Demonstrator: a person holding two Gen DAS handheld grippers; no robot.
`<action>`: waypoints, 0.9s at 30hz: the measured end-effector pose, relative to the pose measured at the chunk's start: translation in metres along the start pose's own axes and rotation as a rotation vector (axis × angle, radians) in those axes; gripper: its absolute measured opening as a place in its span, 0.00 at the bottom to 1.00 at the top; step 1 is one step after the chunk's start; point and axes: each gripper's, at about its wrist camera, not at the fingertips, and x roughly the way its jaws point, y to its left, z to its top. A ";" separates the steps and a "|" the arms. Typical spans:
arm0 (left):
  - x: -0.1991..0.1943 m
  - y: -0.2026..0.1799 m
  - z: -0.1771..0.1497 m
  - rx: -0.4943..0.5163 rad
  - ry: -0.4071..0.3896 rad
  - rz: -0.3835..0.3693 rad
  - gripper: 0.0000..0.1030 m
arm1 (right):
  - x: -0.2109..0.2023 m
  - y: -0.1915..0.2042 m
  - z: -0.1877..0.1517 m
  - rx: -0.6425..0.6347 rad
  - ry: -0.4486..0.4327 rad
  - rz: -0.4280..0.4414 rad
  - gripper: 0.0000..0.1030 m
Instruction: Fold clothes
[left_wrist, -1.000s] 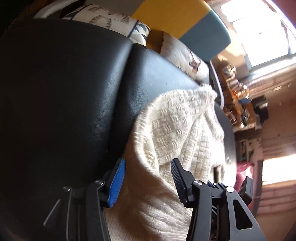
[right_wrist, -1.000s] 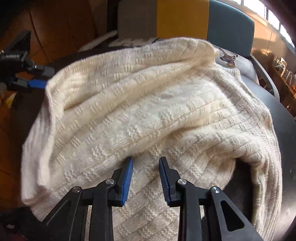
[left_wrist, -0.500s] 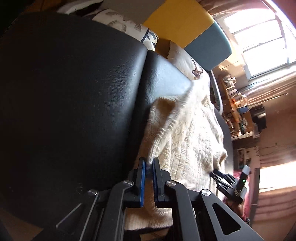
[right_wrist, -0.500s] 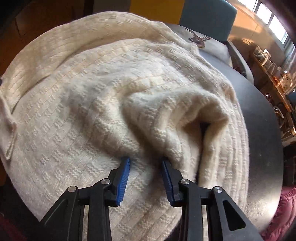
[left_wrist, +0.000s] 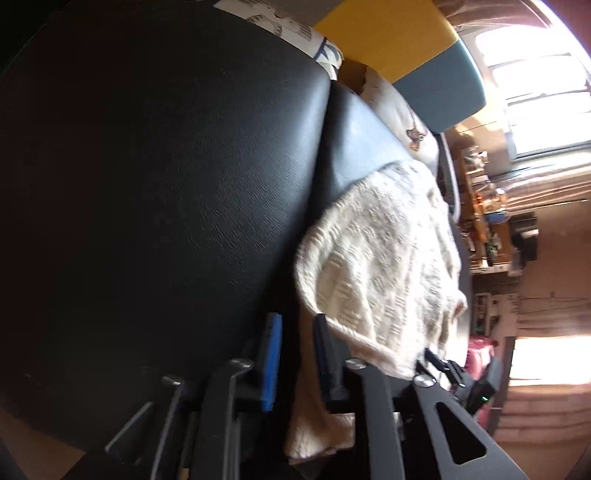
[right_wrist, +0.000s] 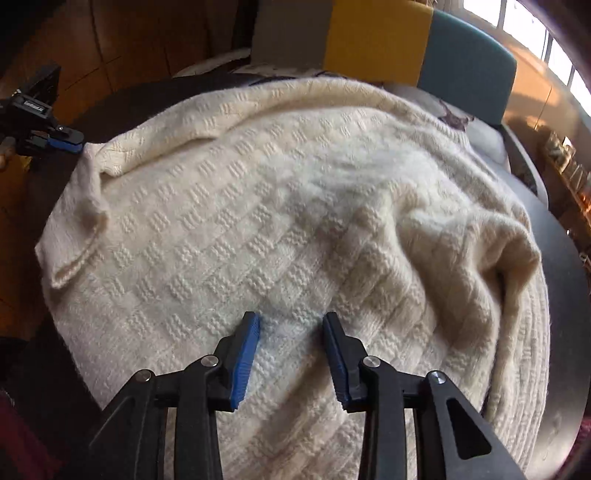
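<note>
Across the black leather-look seat (left_wrist: 166, 192), your task item lies spread out: a cream knitted sweater (right_wrist: 288, 229), worked in a basket-weave pattern of small raised blocks, with ribbed bands along its right edge. It is soft and thick, and mostly flat at the centre. On the right it bunches into a deep fold that rises off the cushion. At the far left a hemmed corner curls over on itself, and a folded band runs along the far edge.

Your right gripper (right_wrist: 291, 354) hovers over the near middle of the sweater, its fingers parted by a moderate gap, with the blue ribbed pads (right_wrist: 243, 362) facing each other. Knit shows between them, but they close on nothing.

Your left gripper (left_wrist: 295, 354), seen in its own view, is likewise parted; a rolled edge of the sweater (left_wrist: 376, 273) lies against the right finger and cloth hangs below the gap, yet the pads do not pinch it. From the right wrist view this left gripper (right_wrist: 64, 142) sits at the far left, just beside the sweater's corner.

Behind the seat stand patterned cushions (left_wrist: 291, 26) and a backrest panelled in yellow (right_wrist: 376, 37) and teal. The seat's surface is finely grained and slightly glossy.
</note>
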 end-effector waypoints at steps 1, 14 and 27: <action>0.002 0.000 -0.002 -0.014 0.017 -0.038 0.38 | -0.002 -0.008 -0.003 0.026 -0.004 0.013 0.34; 0.045 -0.020 -0.014 -0.041 0.021 -0.024 0.11 | -0.007 -0.014 -0.010 0.025 -0.072 0.017 0.37; -0.048 0.035 0.008 -0.042 -0.156 0.202 0.11 | -0.017 -0.029 0.003 0.061 0.017 0.149 0.37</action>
